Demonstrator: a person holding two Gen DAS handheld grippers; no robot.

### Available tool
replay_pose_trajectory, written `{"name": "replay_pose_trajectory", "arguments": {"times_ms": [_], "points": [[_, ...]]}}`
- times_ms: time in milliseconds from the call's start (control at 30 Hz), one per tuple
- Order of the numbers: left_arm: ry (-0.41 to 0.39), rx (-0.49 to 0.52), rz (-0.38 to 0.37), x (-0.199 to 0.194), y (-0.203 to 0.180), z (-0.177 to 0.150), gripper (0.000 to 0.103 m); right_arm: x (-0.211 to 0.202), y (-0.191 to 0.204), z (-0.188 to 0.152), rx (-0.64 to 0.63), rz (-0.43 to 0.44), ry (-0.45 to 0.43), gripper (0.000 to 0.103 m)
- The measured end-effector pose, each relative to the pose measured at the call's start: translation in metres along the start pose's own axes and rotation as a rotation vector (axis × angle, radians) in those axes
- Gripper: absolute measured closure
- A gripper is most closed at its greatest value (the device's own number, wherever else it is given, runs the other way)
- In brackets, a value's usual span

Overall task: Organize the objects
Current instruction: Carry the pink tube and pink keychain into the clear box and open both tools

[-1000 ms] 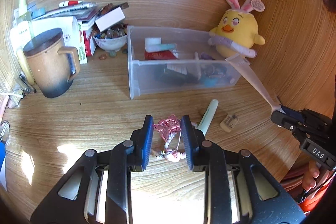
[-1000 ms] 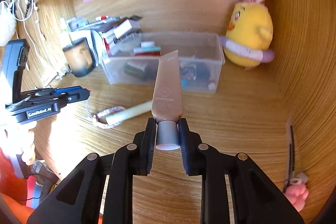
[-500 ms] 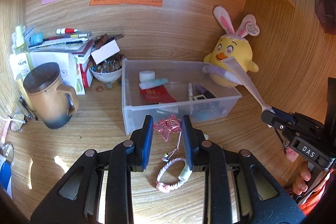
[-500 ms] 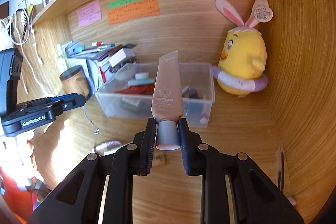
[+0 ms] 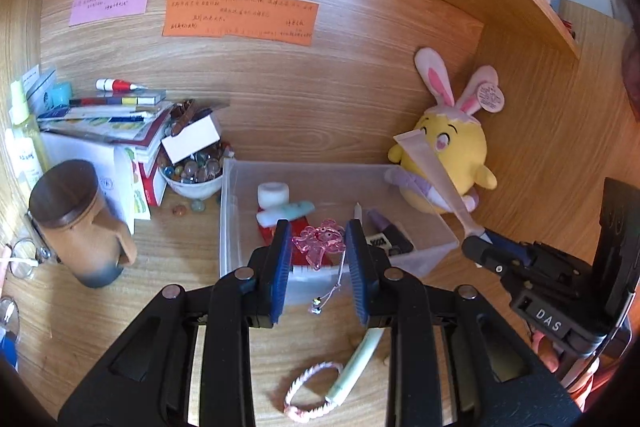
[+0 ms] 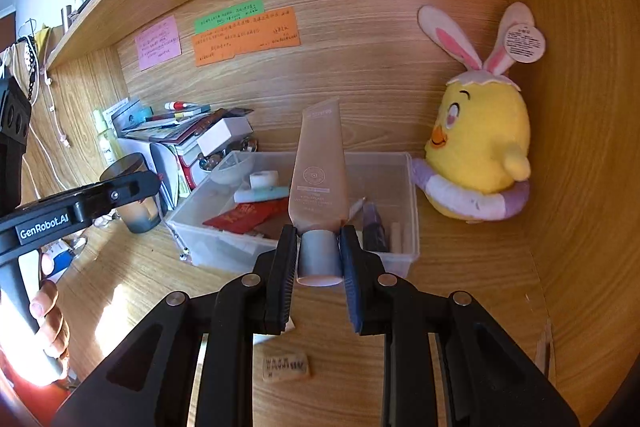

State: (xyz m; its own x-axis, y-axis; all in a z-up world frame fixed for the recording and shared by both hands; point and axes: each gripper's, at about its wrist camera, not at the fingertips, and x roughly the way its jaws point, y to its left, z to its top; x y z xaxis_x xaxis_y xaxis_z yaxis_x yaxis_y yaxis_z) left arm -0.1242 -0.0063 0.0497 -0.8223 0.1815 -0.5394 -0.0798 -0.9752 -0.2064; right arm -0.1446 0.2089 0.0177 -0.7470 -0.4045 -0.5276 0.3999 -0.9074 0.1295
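My left gripper (image 5: pixel 318 247) is shut on a pink see-through charm (image 5: pixel 320 243), held above the front wall of a clear plastic bin (image 5: pixel 228 211); the charm's thin cord (image 5: pixel 338 283) dangles below. My right gripper (image 6: pixel 319 255) is shut on the grey cap (image 6: pixel 318 259) of a beige tube (image 6: pixel 318 167), which points up over the bin's (image 6: pixel 400 259) near wall. The left wrist view shows that tube (image 5: pixel 432 171) slanting over the bin's right corner. Inside the bin lie a red packet (image 6: pixel 244 215), a white roll (image 6: pixel 263 179) and pens.
A pink braided bracelet (image 5: pixel 310 393) and a pale green pen (image 5: pixel 356 363) lie on the desk in front of the bin, and a small wooden tag (image 6: pixel 285 366) nearby. A yellow plush chick (image 6: pixel 480 151) sits right of the bin. A brown mug (image 5: pixel 76 223), marble bowl (image 5: pixel 192 175) and books stand left.
Both grippers have risen and come closer to the bin. The charm has lifted off the desk, leaving the bracelet and pen behind. The tube now stands over the bin's near wall.
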Motion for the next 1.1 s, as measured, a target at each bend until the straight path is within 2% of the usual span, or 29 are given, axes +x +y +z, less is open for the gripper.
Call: {"name": "replay_pose_trajectory", "arguments": {"times_ms": [367, 567, 733, 1100], "points": [[0.005, -0.027, 0.034, 0.028, 0.009, 0.025, 0.076, 0.032, 0.0, 0.022, -0.004, 0.012, 0.013, 0.083], [0.061, -0.042, 0.057, 0.056, 0.017, 0.019, 0.076, 0.059, 0.0, 0.021, -0.012, 0.016, 0.065, 0.083], [0.121, -0.06, 0.046, 0.076, 0.026, 0.01, 0.076, 0.081, 0.002, 0.014, -0.024, 0.021, 0.119, 0.083], [0.19, -0.032, 0.029, 0.097, 0.02, -0.004, 0.076, 0.103, -0.001, 0.005, -0.025, 0.018, 0.189, 0.083]]}}
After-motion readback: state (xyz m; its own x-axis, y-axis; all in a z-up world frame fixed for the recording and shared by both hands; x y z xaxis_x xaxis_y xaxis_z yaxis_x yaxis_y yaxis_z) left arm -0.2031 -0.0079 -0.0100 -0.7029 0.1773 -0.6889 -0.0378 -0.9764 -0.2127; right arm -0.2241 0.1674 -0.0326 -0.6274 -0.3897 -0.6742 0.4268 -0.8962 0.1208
